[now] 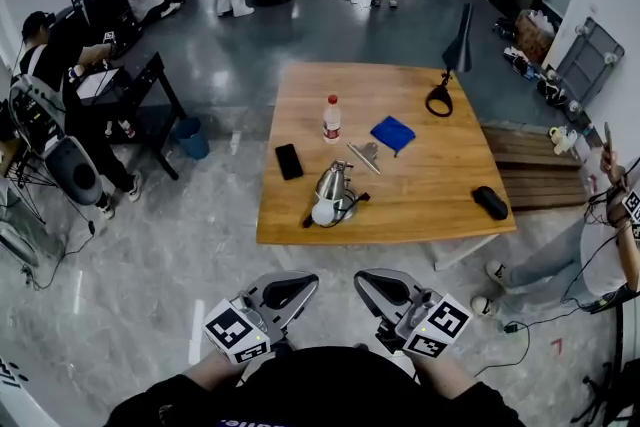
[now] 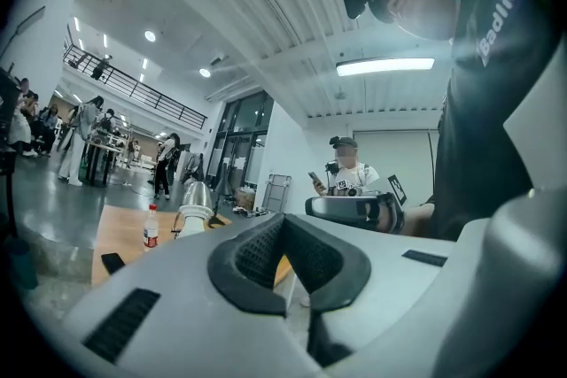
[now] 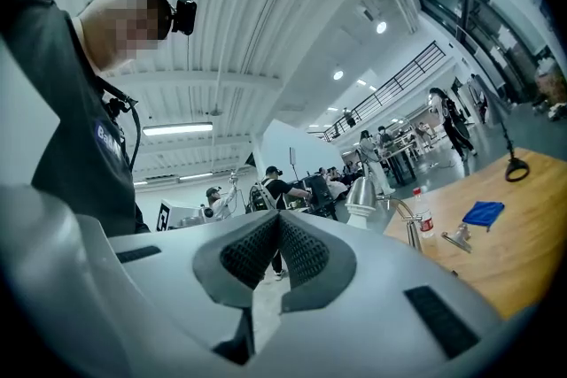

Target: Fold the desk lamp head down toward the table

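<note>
The table [image 1: 400, 205] is pale wood, smooth with a low satin sheen, and the grey floor [image 1: 150, 245] under it is polished and glossy. The desk lamp [image 1: 333, 185] has a mirror-bright metal head with a white, plastic-looking collar. The water bottle [image 1: 331, 120] is clear plastic. The blue cloth [image 1: 392, 133] looks soft and matt. The left gripper [image 2: 284, 243] and right gripper [image 3: 277, 239] have smooth matt grey plastic shells and black, finely ribbed pads [image 2: 252, 254].

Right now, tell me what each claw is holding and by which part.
Nothing is held. The left claw and right claw are both shut and empty, short of the table, and the desk lamp stands untouched on it.
</note>
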### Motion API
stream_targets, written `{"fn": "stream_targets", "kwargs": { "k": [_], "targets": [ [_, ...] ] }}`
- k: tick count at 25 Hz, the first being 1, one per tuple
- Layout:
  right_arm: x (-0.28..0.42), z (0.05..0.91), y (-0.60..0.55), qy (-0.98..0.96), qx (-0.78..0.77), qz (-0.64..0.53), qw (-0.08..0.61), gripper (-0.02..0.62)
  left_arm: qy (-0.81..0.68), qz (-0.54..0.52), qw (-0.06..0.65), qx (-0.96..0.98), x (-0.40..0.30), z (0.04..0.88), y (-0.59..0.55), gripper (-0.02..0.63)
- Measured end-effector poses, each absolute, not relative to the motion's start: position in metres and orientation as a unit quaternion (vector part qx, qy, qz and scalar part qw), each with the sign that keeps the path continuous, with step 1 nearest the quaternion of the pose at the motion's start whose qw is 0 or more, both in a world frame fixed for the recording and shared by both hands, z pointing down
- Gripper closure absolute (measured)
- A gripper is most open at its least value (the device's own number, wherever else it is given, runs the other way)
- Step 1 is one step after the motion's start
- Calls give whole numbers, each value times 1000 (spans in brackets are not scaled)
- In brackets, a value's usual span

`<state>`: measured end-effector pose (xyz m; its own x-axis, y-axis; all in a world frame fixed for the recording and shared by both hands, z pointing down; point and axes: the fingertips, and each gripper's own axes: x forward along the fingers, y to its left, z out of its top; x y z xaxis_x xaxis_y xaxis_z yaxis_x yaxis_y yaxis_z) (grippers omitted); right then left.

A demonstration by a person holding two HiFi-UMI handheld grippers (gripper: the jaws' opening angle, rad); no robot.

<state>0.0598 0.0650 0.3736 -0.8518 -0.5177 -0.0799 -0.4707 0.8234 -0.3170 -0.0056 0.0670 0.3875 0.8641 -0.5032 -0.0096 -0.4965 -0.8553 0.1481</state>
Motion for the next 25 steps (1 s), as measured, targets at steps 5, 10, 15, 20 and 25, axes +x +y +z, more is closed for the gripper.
{"fn": "stream_targets", "kwargs": {
  "k": [5,10,15,20,25],
  "targets": [
    [88,374,63,952,-257,-144,81,595,-260,-19,73,963,19,390,67,607],
    [120,378,64,955,-248,-140,81,595,-268,-21,59,961,50,390,64,607],
    [132,386,54,957,-237,-150,75,595,-296,-20,62,953,51,399,53,607],
    [119,393,29,955,-244,-155,67,595,-292,-9,70,954,36,424,32,607],
    [101,396,-19,941,-290,-165,66,595,-261,1,75,963,1,446,-3,607]
  ]
}}
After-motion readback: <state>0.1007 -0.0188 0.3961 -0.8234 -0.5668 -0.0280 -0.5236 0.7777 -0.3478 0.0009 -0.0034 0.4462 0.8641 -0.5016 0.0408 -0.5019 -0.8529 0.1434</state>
